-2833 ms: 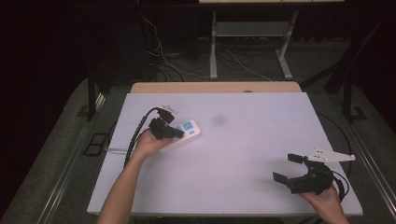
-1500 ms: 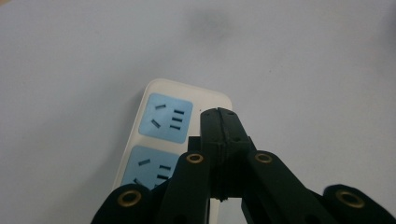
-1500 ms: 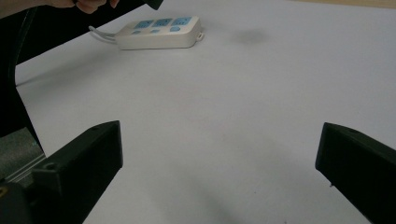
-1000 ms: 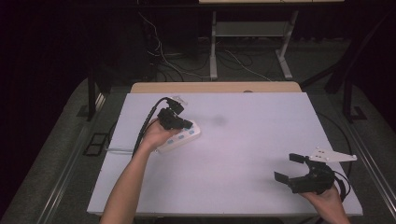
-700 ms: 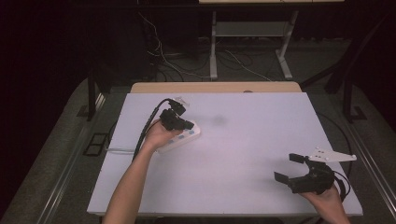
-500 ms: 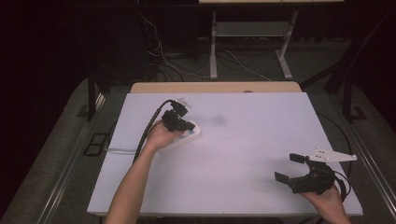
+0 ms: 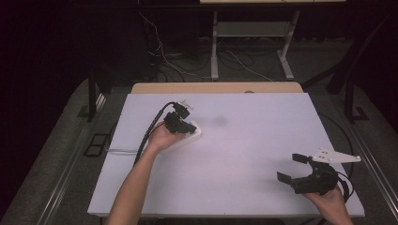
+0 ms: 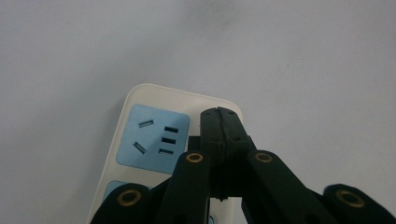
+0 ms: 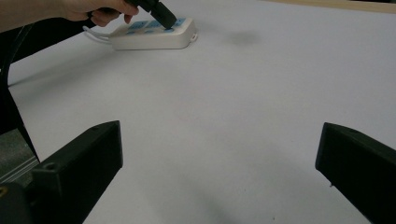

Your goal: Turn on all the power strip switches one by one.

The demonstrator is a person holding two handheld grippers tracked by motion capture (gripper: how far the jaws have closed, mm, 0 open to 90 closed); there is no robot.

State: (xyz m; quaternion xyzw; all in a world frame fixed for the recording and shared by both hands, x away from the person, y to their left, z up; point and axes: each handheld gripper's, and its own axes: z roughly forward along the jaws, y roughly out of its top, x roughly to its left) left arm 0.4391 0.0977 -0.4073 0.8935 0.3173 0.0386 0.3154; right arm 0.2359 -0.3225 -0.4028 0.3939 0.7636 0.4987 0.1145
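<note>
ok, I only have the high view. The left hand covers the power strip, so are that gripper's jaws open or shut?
Observer: Shut. In the left gripper view the left gripper has its jaws pressed together, with their tips over the white power strip.
Operator: What is under the tips?
Observer: One blue socket panel lies bare just beside them, at the strip's rounded end.
Operator: Is the right one near it?
Observer: No. The right gripper sits at the near right of the table, jaws wide apart, and the right gripper view sees the strip far across bare surface.
</note>
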